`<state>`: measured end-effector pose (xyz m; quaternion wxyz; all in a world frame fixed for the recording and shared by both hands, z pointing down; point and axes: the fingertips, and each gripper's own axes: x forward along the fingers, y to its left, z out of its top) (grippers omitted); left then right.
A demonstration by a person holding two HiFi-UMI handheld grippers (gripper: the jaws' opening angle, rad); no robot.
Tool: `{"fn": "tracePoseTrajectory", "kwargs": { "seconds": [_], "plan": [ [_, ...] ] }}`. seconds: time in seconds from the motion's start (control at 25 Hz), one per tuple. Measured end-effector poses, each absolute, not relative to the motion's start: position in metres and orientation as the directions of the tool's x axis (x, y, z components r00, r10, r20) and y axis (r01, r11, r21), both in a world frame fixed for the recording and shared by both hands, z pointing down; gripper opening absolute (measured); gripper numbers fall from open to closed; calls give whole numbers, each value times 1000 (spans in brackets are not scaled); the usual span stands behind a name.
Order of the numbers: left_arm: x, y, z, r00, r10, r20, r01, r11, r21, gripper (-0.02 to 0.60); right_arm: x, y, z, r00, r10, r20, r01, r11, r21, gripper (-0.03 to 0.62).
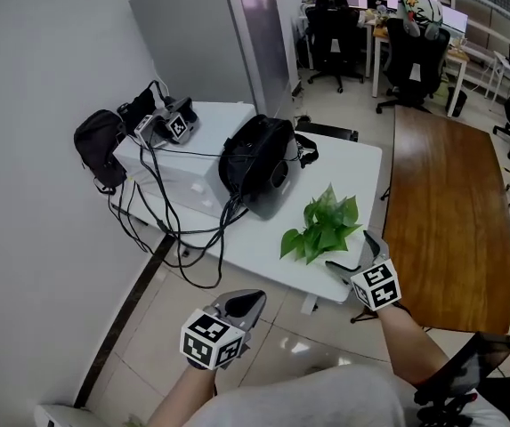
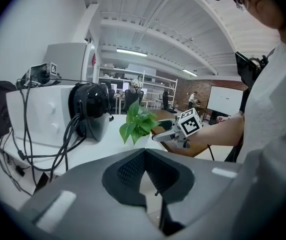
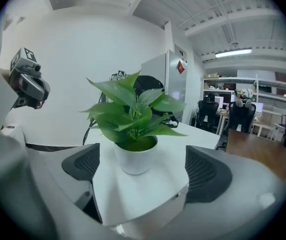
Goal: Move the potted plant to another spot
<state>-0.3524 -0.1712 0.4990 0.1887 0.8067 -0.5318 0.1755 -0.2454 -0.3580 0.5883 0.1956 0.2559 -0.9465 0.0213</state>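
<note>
A potted plant (image 1: 319,229) with green leaves in a small white pot (image 3: 135,158) stands near the front right corner of the white table (image 1: 255,247). My right gripper (image 1: 347,248) is open just in front of it. In the right gripper view the pot sits between the two dark pads (image 3: 83,161) with a gap on each side, and neither pad touches it. My left gripper (image 1: 253,299) hangs shut and empty over the floor, below the table's front edge. The left gripper view shows the plant (image 2: 138,124) and the right gripper (image 2: 165,131) beside it.
A black bag (image 1: 259,163) lies behind the plant, beside a white box (image 1: 192,163) draped with black cables. A black pouch (image 1: 99,140) hangs at the left by the wall. A brown wooden table (image 1: 450,212) adjoins on the right. A grey cabinet (image 1: 210,43) stands behind.
</note>
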Motion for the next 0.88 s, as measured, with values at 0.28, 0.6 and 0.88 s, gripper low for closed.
{"fn": "tracePoseTrajectory", "kwargs": {
  "seconds": [0.28, 0.6, 0.88],
  "plan": [
    [-286, -196, 484, 497, -757, 424, -861, -490, 135, -14, -183, -311, 503, -832, -485, 268, -500, 866, 17, 291],
    [-189, -183, 452, 619, -702, 354, -773, -625, 112, -14, -117, -232, 441, -870, -455, 192, -469, 882, -37, 108],
    [-91, -100, 432, 684, -657, 318, -710, -699, 85, -14, -33, -126, 424, -855, -486, 181, -500, 865, -37, 6]
  ]
}}
